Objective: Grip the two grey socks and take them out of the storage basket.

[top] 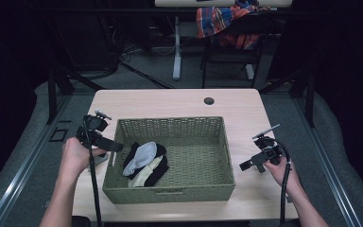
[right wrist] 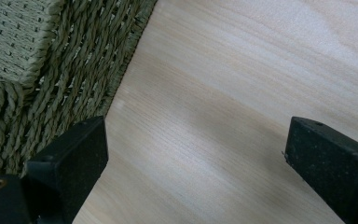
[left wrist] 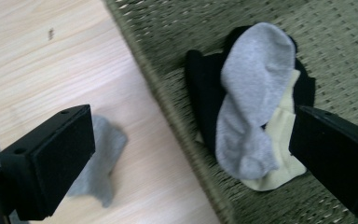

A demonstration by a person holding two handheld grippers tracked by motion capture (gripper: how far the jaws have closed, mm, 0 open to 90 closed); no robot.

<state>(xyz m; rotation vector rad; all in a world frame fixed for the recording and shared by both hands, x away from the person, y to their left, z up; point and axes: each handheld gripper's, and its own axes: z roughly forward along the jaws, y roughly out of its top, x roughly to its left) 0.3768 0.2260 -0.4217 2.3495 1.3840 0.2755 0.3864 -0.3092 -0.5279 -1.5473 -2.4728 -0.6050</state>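
Flanking the basket [top: 170, 194], both the left gripper [top: 116, 147] and right gripper [top: 243, 165] were held empty and released; socks [top: 144, 163] had been gathered inside it.

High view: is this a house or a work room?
Probably a work room or lab: a wooden desk with a cable hole, black curtains around it, and cables on the floor behind.

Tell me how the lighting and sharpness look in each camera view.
High view: dim, the table lit, surroundings nearly black. Left gripper view: bright, slightly soft; the grey sock in the basket reads clearly, near fingers blurred. Right gripper view: wood grain fairly sharp, a soft shadow between its fingers.
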